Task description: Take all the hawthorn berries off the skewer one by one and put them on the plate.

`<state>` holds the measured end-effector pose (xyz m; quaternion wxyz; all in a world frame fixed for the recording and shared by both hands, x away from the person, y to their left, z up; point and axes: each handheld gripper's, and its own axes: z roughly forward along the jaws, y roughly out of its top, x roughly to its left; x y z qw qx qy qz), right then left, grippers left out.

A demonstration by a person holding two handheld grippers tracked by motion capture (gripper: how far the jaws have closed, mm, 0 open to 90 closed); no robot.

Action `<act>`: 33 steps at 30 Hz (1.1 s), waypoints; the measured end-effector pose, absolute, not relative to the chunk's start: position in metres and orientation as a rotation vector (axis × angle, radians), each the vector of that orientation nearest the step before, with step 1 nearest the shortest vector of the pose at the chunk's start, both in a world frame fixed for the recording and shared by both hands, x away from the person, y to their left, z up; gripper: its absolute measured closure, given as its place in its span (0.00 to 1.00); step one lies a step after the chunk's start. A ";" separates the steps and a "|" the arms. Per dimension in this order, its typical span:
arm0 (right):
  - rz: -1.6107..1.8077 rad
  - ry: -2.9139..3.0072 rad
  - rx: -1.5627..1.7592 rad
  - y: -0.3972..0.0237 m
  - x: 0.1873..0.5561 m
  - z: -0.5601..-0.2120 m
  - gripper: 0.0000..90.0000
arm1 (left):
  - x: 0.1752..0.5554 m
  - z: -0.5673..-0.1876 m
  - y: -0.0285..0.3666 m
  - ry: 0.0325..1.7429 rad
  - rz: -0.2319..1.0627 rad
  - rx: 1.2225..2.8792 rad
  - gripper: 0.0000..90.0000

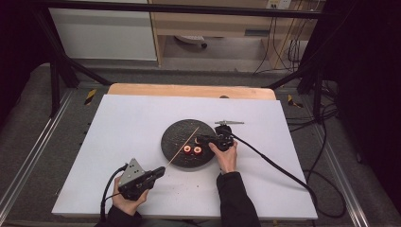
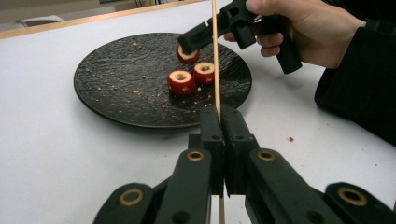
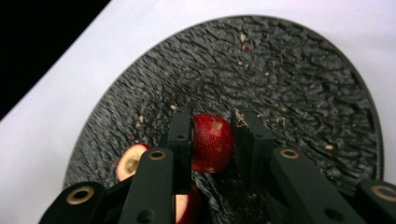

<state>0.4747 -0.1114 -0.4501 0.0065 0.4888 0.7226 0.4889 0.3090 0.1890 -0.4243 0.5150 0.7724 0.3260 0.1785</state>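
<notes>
High view: one round black textured plate holds two red cored fruit pieces just below the right gripper. Left gripper view: left gripper pinches one thin wooden skewer; three pieces. Right gripper view: jaws clamp one red fruit piece.

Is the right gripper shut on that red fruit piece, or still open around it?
Shut on it: the right gripper's jaws press both sides of the red fruit piece, above the black plate.
</notes>
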 end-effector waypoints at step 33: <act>1.424 2.272 1.216 -0.167 0.414 -0.421 0.06 | 0.316 -0.419 0.187 0.812 0.412 1.877 0.98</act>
